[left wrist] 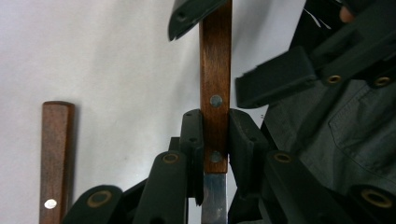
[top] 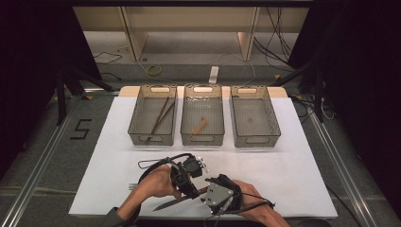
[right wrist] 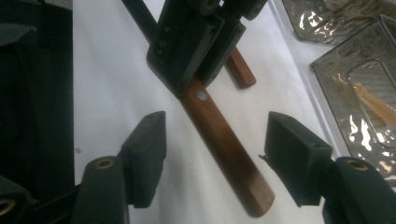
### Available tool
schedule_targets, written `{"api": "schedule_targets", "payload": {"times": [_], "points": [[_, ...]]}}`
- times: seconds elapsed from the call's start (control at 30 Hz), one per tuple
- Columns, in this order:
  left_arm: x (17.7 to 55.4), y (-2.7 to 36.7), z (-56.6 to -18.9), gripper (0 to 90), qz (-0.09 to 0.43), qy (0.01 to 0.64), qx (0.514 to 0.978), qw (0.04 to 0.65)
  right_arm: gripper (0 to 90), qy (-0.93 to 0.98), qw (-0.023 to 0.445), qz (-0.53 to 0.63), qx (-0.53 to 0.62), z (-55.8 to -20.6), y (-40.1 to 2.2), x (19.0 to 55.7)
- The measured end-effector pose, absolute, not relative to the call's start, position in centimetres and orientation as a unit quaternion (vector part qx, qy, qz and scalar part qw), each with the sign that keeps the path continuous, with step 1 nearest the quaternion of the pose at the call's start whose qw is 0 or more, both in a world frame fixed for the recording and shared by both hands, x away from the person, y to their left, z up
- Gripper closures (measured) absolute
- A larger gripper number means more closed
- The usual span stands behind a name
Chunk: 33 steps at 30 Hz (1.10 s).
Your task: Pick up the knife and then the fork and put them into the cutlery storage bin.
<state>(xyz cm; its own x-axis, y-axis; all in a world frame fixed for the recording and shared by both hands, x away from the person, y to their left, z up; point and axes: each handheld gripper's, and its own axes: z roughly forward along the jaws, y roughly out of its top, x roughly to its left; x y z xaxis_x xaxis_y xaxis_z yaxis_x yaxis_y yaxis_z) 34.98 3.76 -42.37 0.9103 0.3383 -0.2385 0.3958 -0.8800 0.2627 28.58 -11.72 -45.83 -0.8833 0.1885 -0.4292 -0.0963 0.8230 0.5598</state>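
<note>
A handover was in hand: the left gripper point(left wrist: 215, 154) pinched a knife point(top: 176, 201) where blade met handle, holding it above the white mat point(top: 293, 179). The right gripper point(right wrist: 215, 161) had its jaws spread on either side of the handle's free end, not touching. Next it needed to close squarely on the wood. The knife had a brown, riveted handle and a steel blade. Farther off stood 3 baskets point(top: 255, 137).

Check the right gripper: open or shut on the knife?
Open. The right gripper's pads stand clear on both sides of the knife handle.
</note>
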Motion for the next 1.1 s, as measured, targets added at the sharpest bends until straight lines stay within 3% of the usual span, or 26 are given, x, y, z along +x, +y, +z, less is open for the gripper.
{"api": "schedule_targets", "payload": {"times": [0.63, 1.1], "points": [[34.6, 3.0, -42.4, 75.9, -0.105, 0.179, 0.967, 0.146, 66.3, 0.923, 0.281, 0.259, -0.034, -46.6, -11.1, 27.6], [34.8, 3.3, -42.2, 72.4, -0.108, 0.186, 0.962, 0.166, 78.2, 0.922, 0.289, 0.245, -0.078, -46.8, -11.3, 27.3]]}}
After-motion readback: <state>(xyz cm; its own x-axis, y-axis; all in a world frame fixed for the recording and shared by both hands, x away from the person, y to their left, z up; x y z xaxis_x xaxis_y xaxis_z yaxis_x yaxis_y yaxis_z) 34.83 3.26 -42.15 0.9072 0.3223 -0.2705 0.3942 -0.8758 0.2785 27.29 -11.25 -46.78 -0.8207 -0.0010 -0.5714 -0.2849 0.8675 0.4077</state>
